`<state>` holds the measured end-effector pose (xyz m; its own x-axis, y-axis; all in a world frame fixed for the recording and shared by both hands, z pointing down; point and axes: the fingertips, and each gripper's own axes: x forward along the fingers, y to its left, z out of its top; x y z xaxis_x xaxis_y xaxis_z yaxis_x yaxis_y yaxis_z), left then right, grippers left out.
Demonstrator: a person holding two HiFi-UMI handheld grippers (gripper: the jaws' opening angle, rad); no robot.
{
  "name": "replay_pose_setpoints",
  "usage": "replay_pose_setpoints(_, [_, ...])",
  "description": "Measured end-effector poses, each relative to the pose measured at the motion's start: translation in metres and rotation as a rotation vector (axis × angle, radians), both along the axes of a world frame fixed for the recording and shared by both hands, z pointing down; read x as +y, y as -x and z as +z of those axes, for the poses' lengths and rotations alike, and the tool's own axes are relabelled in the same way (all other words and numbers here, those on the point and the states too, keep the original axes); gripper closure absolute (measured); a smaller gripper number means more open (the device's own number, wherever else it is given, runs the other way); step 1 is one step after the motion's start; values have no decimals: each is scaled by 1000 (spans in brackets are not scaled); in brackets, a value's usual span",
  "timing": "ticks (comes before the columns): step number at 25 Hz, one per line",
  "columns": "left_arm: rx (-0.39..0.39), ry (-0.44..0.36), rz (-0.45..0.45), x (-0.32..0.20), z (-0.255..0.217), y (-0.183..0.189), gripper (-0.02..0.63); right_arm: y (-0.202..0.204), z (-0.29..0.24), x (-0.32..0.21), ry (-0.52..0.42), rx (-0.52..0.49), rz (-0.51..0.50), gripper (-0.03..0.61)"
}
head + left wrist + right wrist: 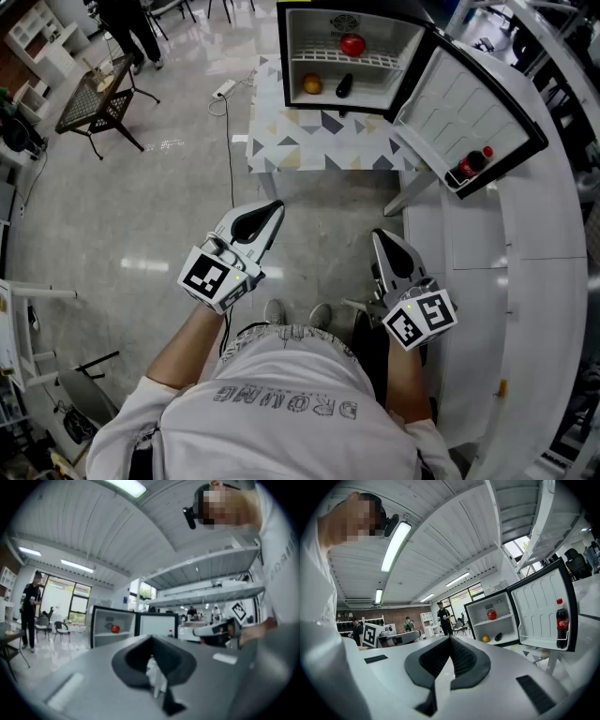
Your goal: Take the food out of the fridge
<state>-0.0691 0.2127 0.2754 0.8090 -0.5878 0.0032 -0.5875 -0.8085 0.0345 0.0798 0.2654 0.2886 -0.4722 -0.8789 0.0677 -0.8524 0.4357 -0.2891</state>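
You are standing well back from the open fridge (pixel 314 33), left gripper (pixel 276 206) and right gripper (pixel 379 235) fingers closed, empty; be opening them while nearing the red fruit (pixel 352 44).

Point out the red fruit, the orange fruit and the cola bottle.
red fruit (pixel 352 44), head view, centre of its skin.
orange fruit (pixel 311 84), head view, centre of its skin.
cola bottle (pixel 562 623), right gripper view, middle of its body.

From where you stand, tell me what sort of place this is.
Likely an open-plan lab or office, not a kitchen: the mini fridge sits on a small patterned table, with a polished floor, strip lights overhead.
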Motion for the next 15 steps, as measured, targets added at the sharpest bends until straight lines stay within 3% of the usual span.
replay_pose_setpoints(15, [-35,15,13,9,15,-12,607,-8,9,3,23,-19,-16,578])
